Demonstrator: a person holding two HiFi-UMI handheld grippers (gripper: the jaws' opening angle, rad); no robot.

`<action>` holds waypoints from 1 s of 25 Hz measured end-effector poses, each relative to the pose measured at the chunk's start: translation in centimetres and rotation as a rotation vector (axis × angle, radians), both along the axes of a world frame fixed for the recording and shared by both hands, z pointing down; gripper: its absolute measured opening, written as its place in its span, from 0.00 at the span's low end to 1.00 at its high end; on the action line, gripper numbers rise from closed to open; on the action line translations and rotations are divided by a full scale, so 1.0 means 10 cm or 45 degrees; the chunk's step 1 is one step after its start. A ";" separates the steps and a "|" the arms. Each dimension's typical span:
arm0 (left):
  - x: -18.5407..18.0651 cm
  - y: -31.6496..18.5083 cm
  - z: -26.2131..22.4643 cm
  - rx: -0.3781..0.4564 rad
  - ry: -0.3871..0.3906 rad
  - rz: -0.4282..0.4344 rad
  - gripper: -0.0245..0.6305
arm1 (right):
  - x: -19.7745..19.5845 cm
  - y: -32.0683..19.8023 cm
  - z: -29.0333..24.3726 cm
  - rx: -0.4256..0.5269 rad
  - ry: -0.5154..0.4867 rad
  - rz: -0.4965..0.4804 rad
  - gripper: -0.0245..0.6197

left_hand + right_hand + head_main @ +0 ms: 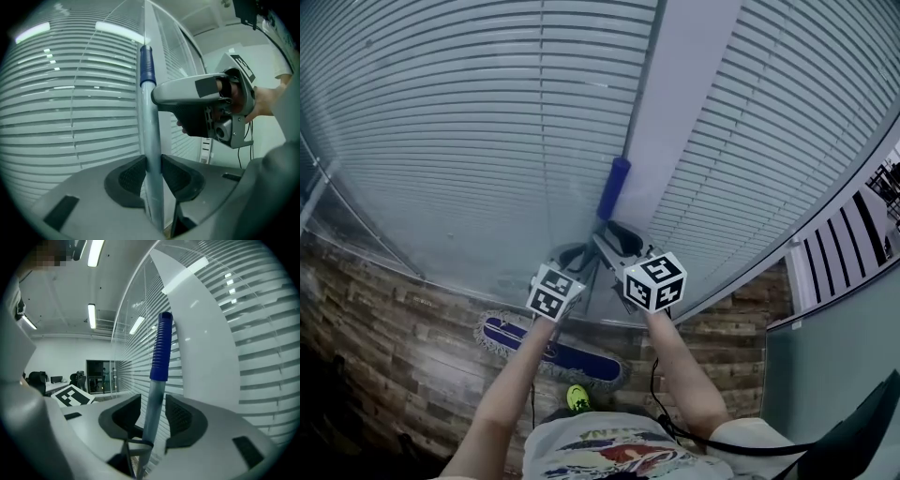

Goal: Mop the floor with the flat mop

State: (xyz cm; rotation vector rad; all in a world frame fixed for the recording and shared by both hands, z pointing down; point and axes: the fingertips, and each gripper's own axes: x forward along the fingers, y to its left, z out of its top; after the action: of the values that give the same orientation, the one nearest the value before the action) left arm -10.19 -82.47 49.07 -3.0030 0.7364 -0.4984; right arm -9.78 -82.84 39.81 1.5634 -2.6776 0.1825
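The flat mop stands in front of me, its blue head [551, 351] flat on the wood-pattern floor and its silver handle [151, 131] rising to a blue grip [614, 187]. My left gripper [153, 165] is shut on the handle, both pads pressed against the pole. My right gripper [153, 409] sits higher on the handle, just below the blue grip [161, 348]. Its jaws stand round the pole with a gap on the left side, so it is open. In the head view the left gripper [579, 261] and the right gripper [616, 242] meet at the handle.
A glass wall with horizontal blinds [469, 122] and a white column [684, 103] stand close ahead. A grey partition [825, 375] is at the right. My green shoe [577, 398] is just behind the mop head.
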 end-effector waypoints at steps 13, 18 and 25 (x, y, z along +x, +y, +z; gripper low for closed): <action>-0.23 0.51 -0.06 0.017 0.033 -0.184 0.18 | -0.26 0.38 -0.28 0.102 0.036 -0.152 0.26; -0.35 0.95 0.02 0.004 0.110 -0.009 0.18 | -0.40 0.90 -0.35 0.161 -0.108 -0.333 0.22; -0.27 1.46 -0.07 0.047 0.073 0.303 0.37 | -0.54 1.63 -0.39 0.210 -0.060 -0.608 0.21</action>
State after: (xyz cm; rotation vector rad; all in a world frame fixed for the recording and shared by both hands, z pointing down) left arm -12.86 -67.92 48.41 -3.0244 0.3769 -0.3865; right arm -15.23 -66.51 35.95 0.9080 -3.0698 -0.0189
